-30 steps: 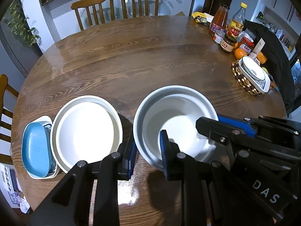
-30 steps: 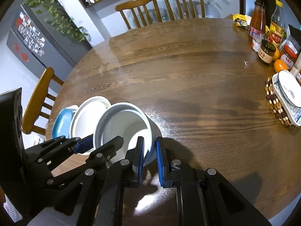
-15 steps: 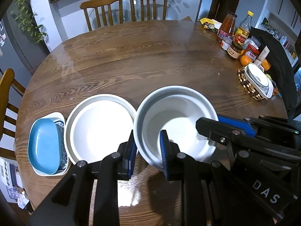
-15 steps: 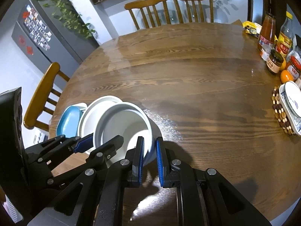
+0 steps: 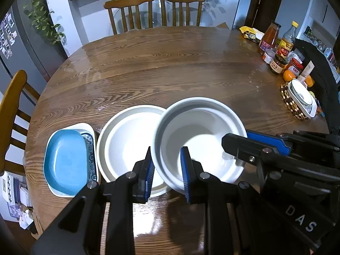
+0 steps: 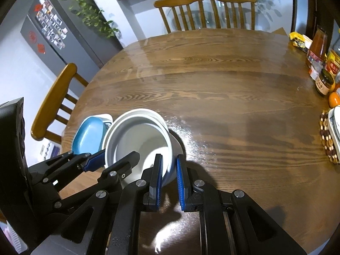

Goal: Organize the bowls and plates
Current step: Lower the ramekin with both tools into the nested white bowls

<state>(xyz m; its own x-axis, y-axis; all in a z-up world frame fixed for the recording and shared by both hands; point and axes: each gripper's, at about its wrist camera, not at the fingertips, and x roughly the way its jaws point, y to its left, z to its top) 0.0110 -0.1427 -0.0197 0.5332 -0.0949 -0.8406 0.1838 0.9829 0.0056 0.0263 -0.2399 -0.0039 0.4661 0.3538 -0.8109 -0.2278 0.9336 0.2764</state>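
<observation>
So we had both grippers on the same white bowl (image 5: 199,140) at this point, one on each side of it. Our left gripper (image 5: 166,170) had its blue pads pinched onto the near-left part of the rim, one pad outside the wall and one inside. Our right gripper (image 6: 169,176) was doing the same on the opposite side, jaws nearly together with just the thin wall of the bowl between them, so both were clamped on it. In the left wrist view the right one's blue pad poked in over the bowl's right edge. The bowl looked lifted off the round wooden table (image 5: 170,63), and its left rim hung over the right edge of the white plate (image 5: 127,144) that sat flat on the wood. We couldn't tell whether bowl and plate were actually touching there. Just left of the plate was the blue dish (image 5: 65,161), nested in a white dish with a blue patterned rim (image 5: 90,146), right by the table edge. Way over on the right side of the table sat a cluster of sauce bottles and jars (image 5: 278,48), a couple of oranges (image 5: 288,76), and a small oval dish on a beaded trivet (image 5: 292,104), all well apart from our stack. Wooden chairs (image 5: 155,10) stood at the far side.
</observation>
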